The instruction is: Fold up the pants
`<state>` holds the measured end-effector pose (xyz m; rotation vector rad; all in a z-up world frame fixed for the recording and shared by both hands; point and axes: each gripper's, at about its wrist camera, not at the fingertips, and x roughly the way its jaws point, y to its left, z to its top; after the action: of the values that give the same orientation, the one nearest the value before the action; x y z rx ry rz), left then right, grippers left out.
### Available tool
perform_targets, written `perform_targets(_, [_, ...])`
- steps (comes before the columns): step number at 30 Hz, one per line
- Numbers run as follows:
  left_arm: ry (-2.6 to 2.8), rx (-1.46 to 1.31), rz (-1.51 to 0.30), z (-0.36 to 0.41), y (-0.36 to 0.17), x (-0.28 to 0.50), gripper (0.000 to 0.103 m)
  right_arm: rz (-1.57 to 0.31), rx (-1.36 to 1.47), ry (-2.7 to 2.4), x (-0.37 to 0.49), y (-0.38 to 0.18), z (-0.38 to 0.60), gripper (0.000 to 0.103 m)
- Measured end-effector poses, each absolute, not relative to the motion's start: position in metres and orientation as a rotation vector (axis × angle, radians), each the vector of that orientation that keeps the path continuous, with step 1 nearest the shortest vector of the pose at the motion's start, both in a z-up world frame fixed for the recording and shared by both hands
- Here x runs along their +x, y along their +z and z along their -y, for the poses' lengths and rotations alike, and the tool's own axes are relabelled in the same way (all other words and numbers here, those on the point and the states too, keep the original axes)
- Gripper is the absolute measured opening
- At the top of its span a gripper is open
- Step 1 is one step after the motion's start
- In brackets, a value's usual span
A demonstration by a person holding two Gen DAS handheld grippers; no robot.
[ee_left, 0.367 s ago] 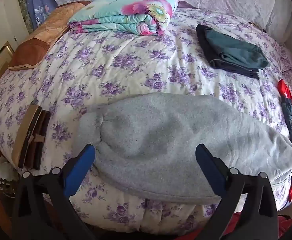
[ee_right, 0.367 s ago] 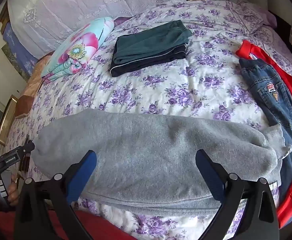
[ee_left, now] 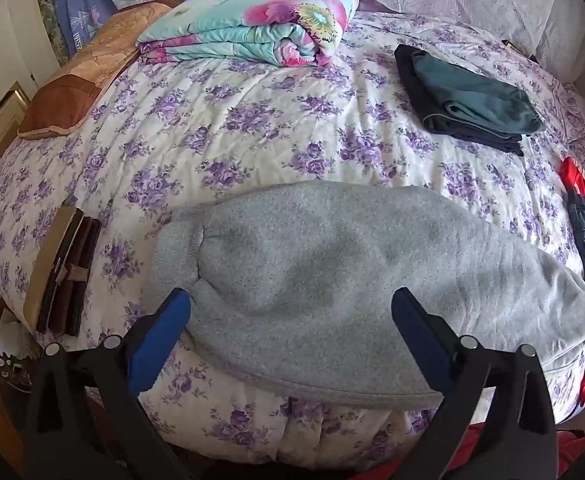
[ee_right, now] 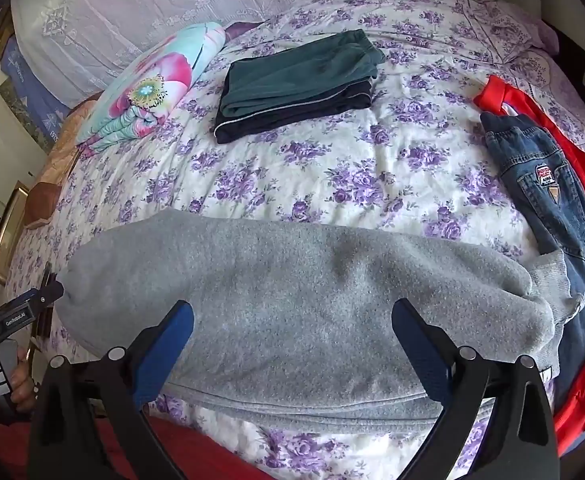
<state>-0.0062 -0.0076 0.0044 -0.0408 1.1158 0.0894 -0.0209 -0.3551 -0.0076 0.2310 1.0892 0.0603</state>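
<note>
The grey sweatpants [ee_left: 332, 276] lie lengthwise along the near edge of the bed [ee_left: 252, 128], folded so the legs are stacked into one long band. Their ribbed cuff end points toward the bed's left edge, and in the right wrist view the ribbed waistband end [ee_right: 548, 280] lies toward the right edge, resting against the denim jeans [ee_right: 548, 196]. The jeans lie on top of a red garment [ee_right: 572, 136] along the bed's right edge.

The left gripper [ee_left: 290, 320] hovers over the cuff half of the sweatpants with its blue fingers [ee_left: 160, 340] spread wide, clasping nothing. The right gripper [ee_right: 292, 324] hovers over the middle of the sweatpants, its fingers [ee_right: 420, 352] likewise spread wide and empty. In the right wrist view the left gripper's black body and the hand [ee_right: 8, 380] holding it show at the near left corner of the bed.

Farther back, toward the far edge, a folded stack of dark green and navy trousers [ee_right: 296, 80] sits well apart from the sweatpants. A folded floral quilt [ee_left: 252, 24] lies at the far left, beside a brown pillow [ee_left: 76, 88]. A brown wallet-like case [ee_left: 64, 272] rests near the bed's left edge, close to the cuff.
</note>
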Motion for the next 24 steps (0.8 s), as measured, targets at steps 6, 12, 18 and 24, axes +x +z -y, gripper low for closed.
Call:
perform_targets(6, [0.108,-0.042,-1.122,0.005,-0.009,0.002,0.098,-1.102,0.223,0.081,-0.015,-0.005,0.357,0.099])
perform_targets(12, [0.124,-0.034,-1.124,0.005,-0.009,0.003,0.098,-1.101,0.226,0.076,-0.016,-0.007,0.355,0.099])
perform_targets(18, [0.137,-0.019,-1.12,0.005,-0.008,0.004,0.098,-1.104,0.228,0.076,-0.014,-0.007,0.355,0.099])
perform_targets(24, [0.154,-0.005,-1.117,0.005,-0.007,0.005,0.098,-1.105,0.225,0.076,-0.013,-0.007,0.355,0.099])
